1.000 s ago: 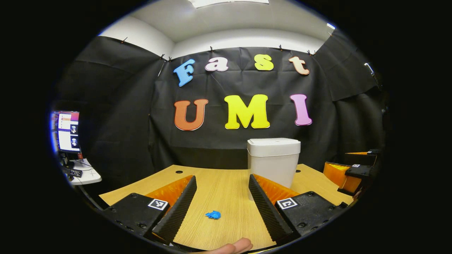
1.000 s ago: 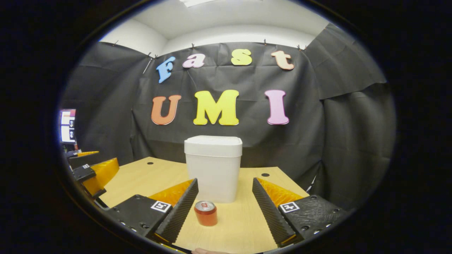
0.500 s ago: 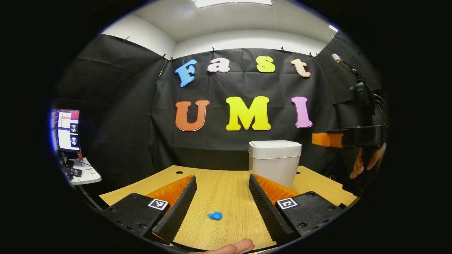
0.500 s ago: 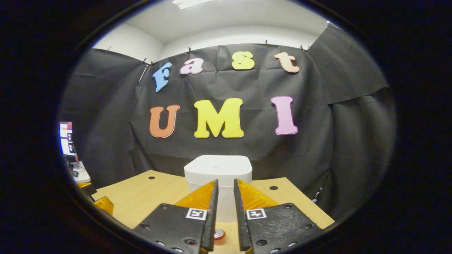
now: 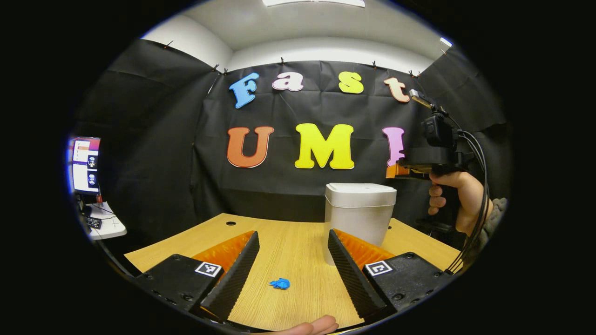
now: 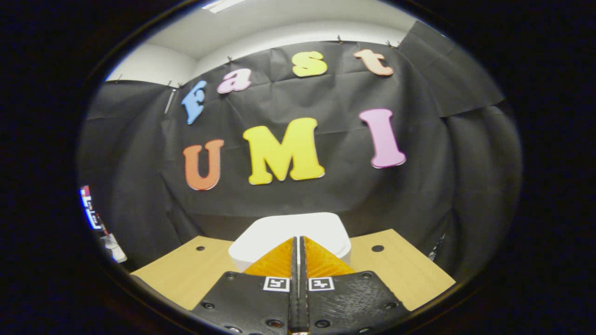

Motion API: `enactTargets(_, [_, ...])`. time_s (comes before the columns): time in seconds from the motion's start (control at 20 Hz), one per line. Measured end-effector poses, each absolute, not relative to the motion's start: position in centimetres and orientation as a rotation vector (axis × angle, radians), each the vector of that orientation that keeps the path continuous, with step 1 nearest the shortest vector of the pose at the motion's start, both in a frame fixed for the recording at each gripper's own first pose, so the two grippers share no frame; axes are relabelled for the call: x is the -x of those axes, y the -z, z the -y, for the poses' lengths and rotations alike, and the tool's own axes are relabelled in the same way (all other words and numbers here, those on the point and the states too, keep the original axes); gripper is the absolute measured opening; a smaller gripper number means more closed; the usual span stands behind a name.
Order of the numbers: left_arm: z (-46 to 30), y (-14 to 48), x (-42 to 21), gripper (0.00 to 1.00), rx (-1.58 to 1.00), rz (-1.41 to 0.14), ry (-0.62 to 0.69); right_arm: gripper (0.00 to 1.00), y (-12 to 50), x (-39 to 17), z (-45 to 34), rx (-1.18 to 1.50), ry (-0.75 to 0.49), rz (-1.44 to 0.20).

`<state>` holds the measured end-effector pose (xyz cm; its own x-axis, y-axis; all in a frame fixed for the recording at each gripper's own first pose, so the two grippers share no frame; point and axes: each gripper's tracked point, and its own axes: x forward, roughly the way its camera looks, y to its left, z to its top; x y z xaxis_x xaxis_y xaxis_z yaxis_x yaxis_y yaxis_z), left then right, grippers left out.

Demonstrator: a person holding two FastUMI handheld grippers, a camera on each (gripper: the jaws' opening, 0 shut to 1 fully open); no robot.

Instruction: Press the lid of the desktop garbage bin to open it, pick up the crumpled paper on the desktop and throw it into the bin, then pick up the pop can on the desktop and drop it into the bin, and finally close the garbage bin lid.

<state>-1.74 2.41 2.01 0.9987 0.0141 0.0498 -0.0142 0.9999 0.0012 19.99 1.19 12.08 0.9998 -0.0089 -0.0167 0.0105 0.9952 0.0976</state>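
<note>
On the wood-grain desk [image 5: 288, 242], smooth white rounded bin [image 5: 359, 211], lid down. Left gripper [image 5: 291, 265] jaws apart around crumpled blue paper [image 5: 280, 283]; right gripper [image 6: 298, 260] jaws together, above lid [image 6: 288, 232].

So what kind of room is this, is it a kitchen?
Probably not: it looks like a recording booth. Black cloth hangs round a wooden desk with a white bin, and a computer monitor glows at one side.

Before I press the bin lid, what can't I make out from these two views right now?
- Right gripper view: the shut right tongs cover the front of the lid, so contact is unclear.
- Left gripper view: the right tongs sit above the bin; their tips are too small to judge.
- Crumpled paper: too small for detail.
</note>
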Motion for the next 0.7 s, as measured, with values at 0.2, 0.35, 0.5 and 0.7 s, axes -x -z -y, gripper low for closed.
enactTargets(0.2, [-3.5, -2.4, 1.5, 0.96, 0.016, 0.058, -0.018, 0.0, -11.9, -22.7, -3.2, 0.011, -0.018, -0.087])
enactTargets(0.35, [-3.8, -2.4, 1.4, 0.96, 0.027, 0.057, -0.018, 0.0, -12.0, -23.3, -4.1, 0.076, -0.01, -0.115])
enactTargets(0.5, [-4.3, -2.5, 1.5, 0.96, 0.024, 0.06, -0.026, 0.0, -11.1, -23.7, -5.1, 0.057, -0.028, -0.145])
enactTargets(0.7, [-4.0, -2.7, 1.5, 0.96, 0.007, 0.067, -0.015, 0.0, -10.0, -24.2, -4.7, 0.045, -0.018, -0.176])
